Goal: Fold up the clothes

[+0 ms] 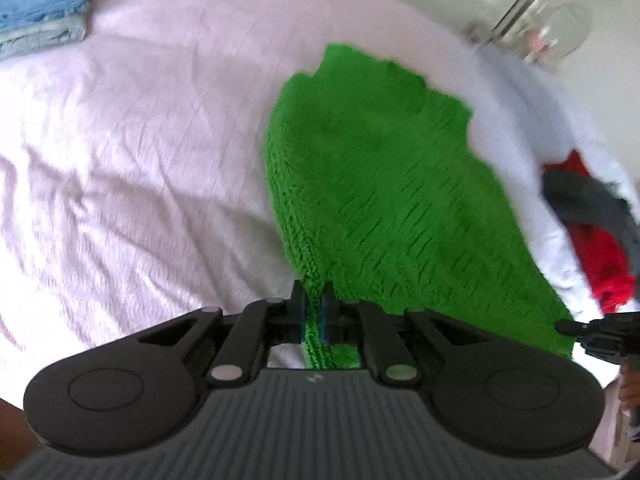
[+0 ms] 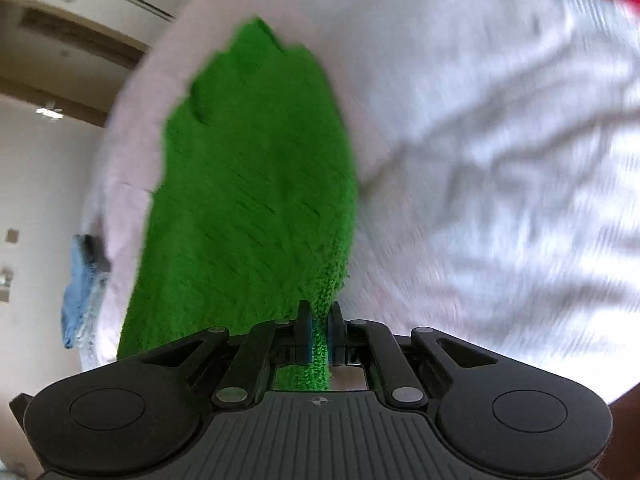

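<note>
Two grippers pinch one green knitted garment [image 1: 372,184] above a pale pink bedsheet [image 1: 140,152].

Both hold an edge of the knit: the left gripper [image 1: 313,312] has its blue-padded fingers [image 1: 301,314] clamped on a ribbed strip, and the right gripper [image 2: 319,330] is clamped the same way, so the green cloth hangs stretched between them over the bed. Folded blue and grey clothes [image 1: 44,4] are stacked at the sheet's far corner; a red garment [image 1: 596,256] and a dark grey one [image 1: 588,196] lie heaped at the other side. A small pale logo [image 1: 313,379] on the left gripper's body is too small to read; no other writing shows.
</note>
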The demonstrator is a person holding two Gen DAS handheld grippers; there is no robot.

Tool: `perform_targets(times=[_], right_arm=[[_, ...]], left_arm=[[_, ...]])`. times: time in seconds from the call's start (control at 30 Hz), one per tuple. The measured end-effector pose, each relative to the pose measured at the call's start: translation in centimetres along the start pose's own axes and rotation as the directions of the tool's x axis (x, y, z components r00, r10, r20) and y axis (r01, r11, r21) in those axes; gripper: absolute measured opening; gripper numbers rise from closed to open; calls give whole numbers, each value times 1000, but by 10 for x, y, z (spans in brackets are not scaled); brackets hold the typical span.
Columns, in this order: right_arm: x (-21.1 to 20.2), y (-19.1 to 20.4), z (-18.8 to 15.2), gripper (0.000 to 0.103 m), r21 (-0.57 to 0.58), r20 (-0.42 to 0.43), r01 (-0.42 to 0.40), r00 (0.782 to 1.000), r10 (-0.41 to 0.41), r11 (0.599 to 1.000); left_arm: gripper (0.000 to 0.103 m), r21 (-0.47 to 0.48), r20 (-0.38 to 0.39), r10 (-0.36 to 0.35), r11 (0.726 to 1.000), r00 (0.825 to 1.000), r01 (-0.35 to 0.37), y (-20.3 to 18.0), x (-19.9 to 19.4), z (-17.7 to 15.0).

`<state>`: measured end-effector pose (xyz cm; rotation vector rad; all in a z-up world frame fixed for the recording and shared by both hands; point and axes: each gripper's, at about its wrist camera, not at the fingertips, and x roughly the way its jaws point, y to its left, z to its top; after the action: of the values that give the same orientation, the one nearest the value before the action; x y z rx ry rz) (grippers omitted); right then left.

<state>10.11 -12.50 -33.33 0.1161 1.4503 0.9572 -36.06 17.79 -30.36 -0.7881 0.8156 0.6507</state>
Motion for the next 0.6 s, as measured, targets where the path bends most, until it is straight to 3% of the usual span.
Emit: perform_targets(times=[0.07,0.1,0.13,0.2,0.23,0.4,0.47,0.5,0.53,0.6], right_arm=[[-1,-10,-6,5,16,-14,45,999,-45,999],[8,-18,-11,5,37,-54,109,993,-107,993],[17,-25,-16,5,45,-100,183,979,-178,982],[30,-33,-20,5,2,-196,327,927,-320,945],[28,-34,-20,5,-1,-203,335,923,-328,942],[12,-19,4,6,-40,-65,315,946,-317,948],[10,-9,17,27,-71,-2,310,951,-311,948],[14,-4,25,67,-81,32,306,952,-304,949],[17,2,33,80,-96,67,300,953,-294,949],[27,15,47,80,-146,129,282,956,-264,948]], left_arm=[[6,-4,-95,39,999,995,-39,9,18,-10],[7,-10,-135,59,998,989,-61,9,28,-12],[8,-12,-151,72,997,986,-75,9,33,-14],[12,-6,-139,84,996,987,-85,6,29,-10],[16,-2,-134,89,996,987,-90,5,26,-8],[18,12,-63,117,993,991,-116,3,7,17],[31,5,-21,111,994,994,-111,5,7,34],[36,-1,-5,106,994,994,-106,5,15,44],[38,-8,9,100,995,995,-100,6,27,56],[39,-23,32,82,996,996,-81,9,50,79]])
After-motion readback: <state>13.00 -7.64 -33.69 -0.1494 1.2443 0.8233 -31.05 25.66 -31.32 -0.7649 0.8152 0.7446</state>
